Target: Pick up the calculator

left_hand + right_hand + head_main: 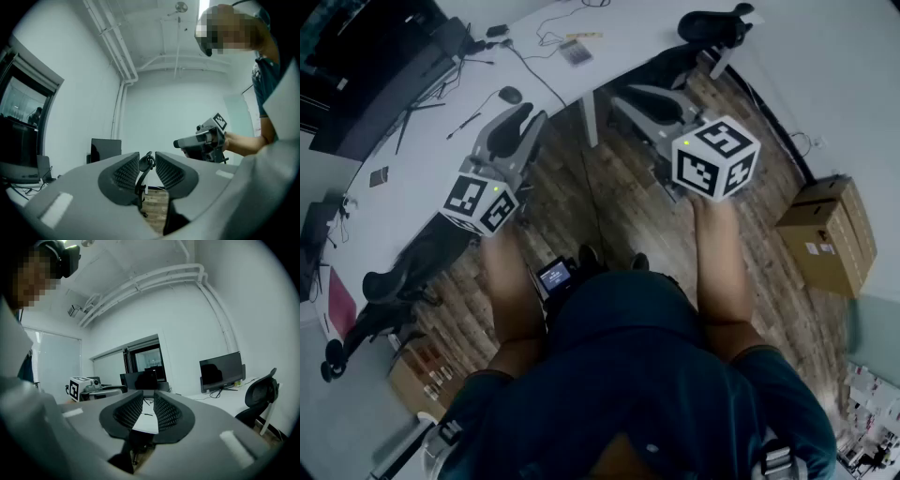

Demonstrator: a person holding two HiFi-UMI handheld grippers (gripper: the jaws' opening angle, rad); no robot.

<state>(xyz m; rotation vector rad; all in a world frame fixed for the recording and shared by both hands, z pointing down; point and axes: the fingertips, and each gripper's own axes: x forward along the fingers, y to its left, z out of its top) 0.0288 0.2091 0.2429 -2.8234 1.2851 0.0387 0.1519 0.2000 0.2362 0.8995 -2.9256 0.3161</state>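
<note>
Calculator [575,52]: small grey slab lying flat on the far part of the white desk [422,169], close to where the desk curves, with thin dark cables trailing just beside it and a short yellow strip [581,36] a little farther back. It sits untouched, well apart from both tools. Left gripper [147,158]: held about level in the person's left hand over the wooden floor [619,206], near the desk's near edge; its ribbed jaws are drawn almost together with only a slim gap, and nothing is between them but a distant office chair seen through the slot. Right gripper [148,399]: held out on the right at a similar height, tipped very slightly down, its jaws closed to the same slim gap and empty, with the desk top showing beyond them. Each tool carries a white cube with square black markers at its rear. Mouse [511,94]: dark, on the desk to the left of the calculator, with a cable running from it. Monitors [384,75]: dark, ranged along the far-left side of the desk. Black chair [712,23]: at the far right end of the desk. Cardboard box [830,234]: on the floor at the right, against the pale wall.
</note>
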